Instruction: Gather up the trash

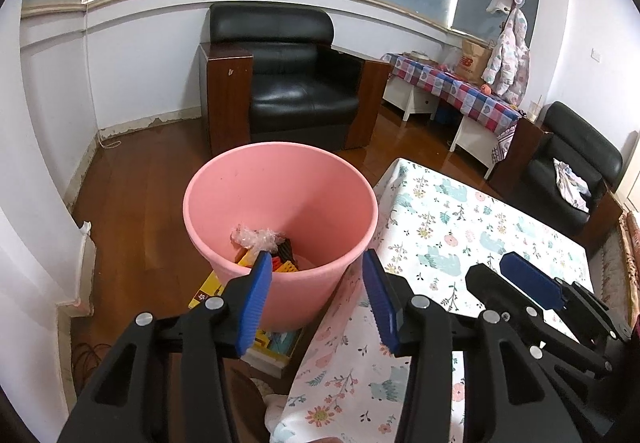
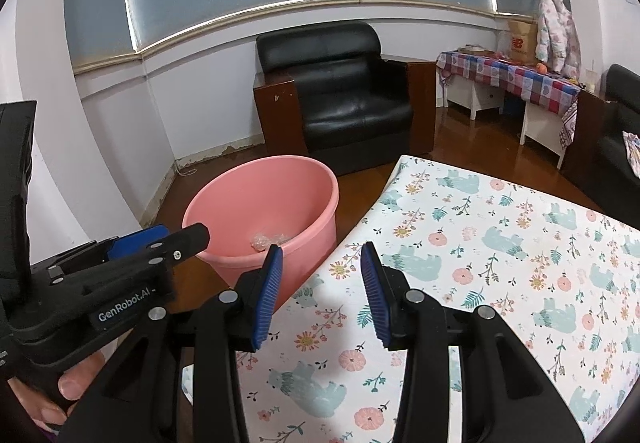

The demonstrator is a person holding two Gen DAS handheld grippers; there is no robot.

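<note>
Left hand-held gripper (image 1: 316, 297) hung jaws apart, empty, over the pink bucket (image 1: 280, 203) at center frame; the right one (image 2: 322, 293) was apart and empty too. Trash (image 1: 260, 239) sat in the bucket's bottom. I'd scan the surface (image 2: 500, 243) for leftovers before reaching.

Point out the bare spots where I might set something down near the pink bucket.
The floral tablecloth, right of the pink bucket, lies bare across its whole top. The wood floor between bucket and black armchair is open. Crowded: the bucket's bottom, with crumpled plastic, and the boxes under it.
</note>
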